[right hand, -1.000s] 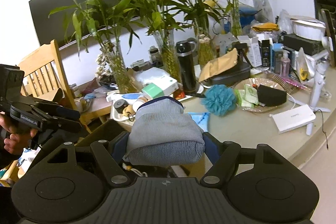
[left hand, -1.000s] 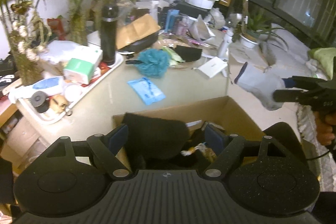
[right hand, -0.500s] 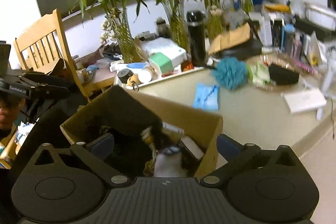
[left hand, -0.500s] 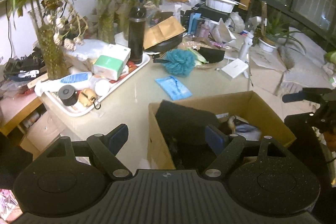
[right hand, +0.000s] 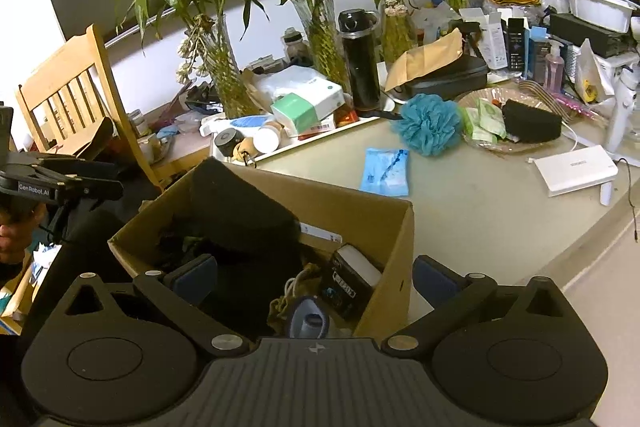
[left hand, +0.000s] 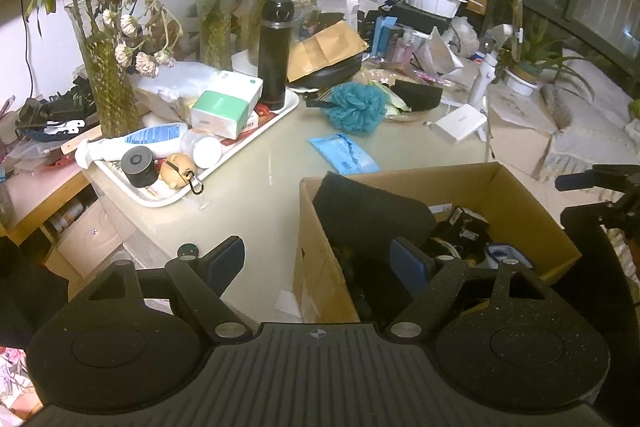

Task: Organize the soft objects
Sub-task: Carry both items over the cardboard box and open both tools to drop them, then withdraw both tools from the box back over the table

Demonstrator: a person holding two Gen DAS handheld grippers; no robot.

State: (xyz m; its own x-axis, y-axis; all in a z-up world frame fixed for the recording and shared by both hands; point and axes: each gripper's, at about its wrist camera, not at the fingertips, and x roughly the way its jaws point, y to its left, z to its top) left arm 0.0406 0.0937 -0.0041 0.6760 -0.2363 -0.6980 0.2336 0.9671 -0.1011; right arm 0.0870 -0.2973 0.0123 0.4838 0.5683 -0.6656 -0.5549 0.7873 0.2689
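Note:
An open cardboard box (left hand: 524, 187) (right hand: 360, 205) stands at the table's near edge, holding a large black soft piece (left hand: 368, 217) (right hand: 236, 207) and a grey knitted item (right hand: 308, 319) among clutter. My right gripper (right hand: 316, 275) hangs open and wide over the box with nothing between its pads. The left gripper (left hand: 316, 261) is open too, empty, its jaws straddling the box's left wall. On the table behind lie a teal bath pouf (left hand: 354, 107) (right hand: 430, 123), a blue packet (left hand: 344, 153) (right hand: 386, 167) and a black pouch (left hand: 418, 95) (right hand: 530, 121).
A white tray (left hand: 256, 143) at the left carries bottles, a tissue box and a black flask (left hand: 275, 55). Glass vases of bamboo (left hand: 106, 83) stand behind it. A white box (right hand: 574, 169) lies at the right, a wooden chair (right hand: 68, 87) at far left.
The right gripper let go of the grey knitted item, which dropped into the box, and its jaws opened wide. The left gripper swung left, so the box now sits further right in its view.

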